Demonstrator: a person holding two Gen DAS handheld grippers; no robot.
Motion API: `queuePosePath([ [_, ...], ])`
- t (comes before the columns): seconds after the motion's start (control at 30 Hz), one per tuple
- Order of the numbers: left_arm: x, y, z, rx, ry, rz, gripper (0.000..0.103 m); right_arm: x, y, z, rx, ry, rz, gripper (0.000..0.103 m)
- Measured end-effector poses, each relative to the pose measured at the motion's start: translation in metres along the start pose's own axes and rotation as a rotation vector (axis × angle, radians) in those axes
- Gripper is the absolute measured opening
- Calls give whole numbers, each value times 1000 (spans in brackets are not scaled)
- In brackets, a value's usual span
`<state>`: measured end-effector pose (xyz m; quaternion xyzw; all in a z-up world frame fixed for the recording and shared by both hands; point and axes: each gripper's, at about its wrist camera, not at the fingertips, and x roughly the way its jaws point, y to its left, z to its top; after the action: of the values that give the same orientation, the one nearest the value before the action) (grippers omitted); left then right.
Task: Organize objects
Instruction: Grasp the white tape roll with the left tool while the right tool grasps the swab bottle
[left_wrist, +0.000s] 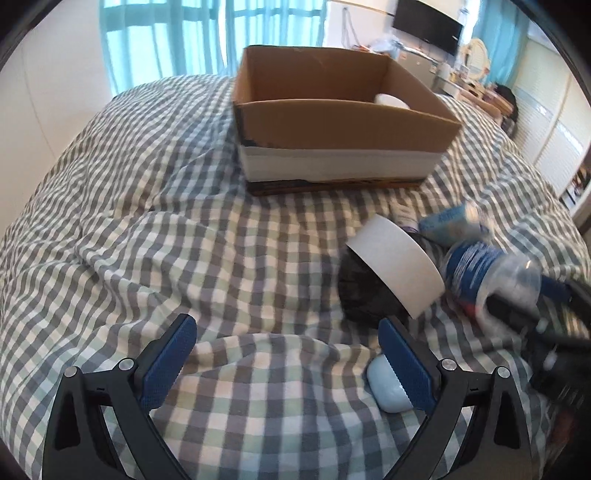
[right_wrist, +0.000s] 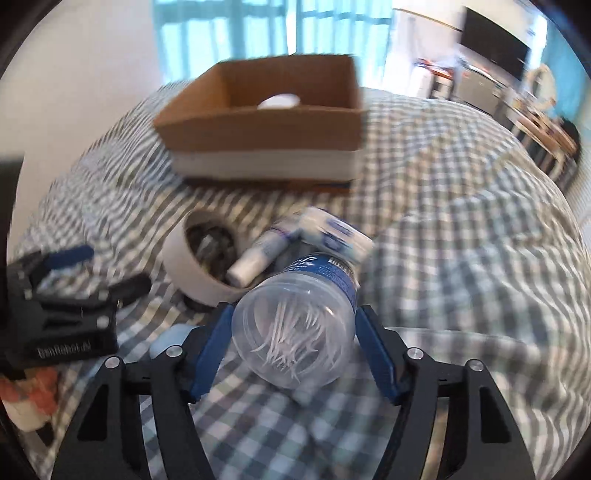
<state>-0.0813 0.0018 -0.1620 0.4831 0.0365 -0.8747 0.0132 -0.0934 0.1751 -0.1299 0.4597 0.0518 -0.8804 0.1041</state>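
Where the checked bedspread (left_wrist: 192, 206) covers the bed, a wide field of grey, white and pale green squares with deep folds is recorded in both wrist views. An open cardboard box (left_wrist: 332, 110) is seen standing on it toward the far side, brown above with a white band low on its wall; a white rounded item (left_wrist: 391, 100) is noted inside near the far right corner, too hidden to identify.

Nearer the cameras a cluster of loose objects is logged. A wide roll of white tape (left_wrist: 397, 264) is seen tilted on edge, leaning over a dark crumpled item (left_wrist: 360, 288). Just behind it a small white tube (right_wrist: 258, 254) lies beside a blue-and-white packet (right_wrist: 334, 234); both are blurred.

The right gripper (right_wrist: 293, 334) is observed clamped on a clear plastic jar (right_wrist: 295, 325) with a blue label, held on its side and raised off the bedspread just in front of the tape roll; thin white sticks are visible through its base.

The left gripper (left_wrist: 288, 354) is recorded with its blue-padded fingers (left_wrist: 170, 362) wide apart and nothing between them, low over the bedspread. A pale blue rounded case (left_wrist: 386, 386) lies against the outside of one finger.
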Motion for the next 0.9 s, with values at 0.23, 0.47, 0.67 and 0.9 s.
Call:
queuePosePath([
  [0.23,0,-41,12,98,-28,-51,101,-16,-37,5,131,-48,13,66],
  [0.47,27,-70,31,238,-31,-58,101,-13,-45,4,154,-35,35,66],
  [0.67,50,-69,47,272,2,-95,101,-5,-45,5,162,-20,47,66],
  [0.9,66,-79,45,343,13,-114,86,7,-45,7,168,5,49,67],
])
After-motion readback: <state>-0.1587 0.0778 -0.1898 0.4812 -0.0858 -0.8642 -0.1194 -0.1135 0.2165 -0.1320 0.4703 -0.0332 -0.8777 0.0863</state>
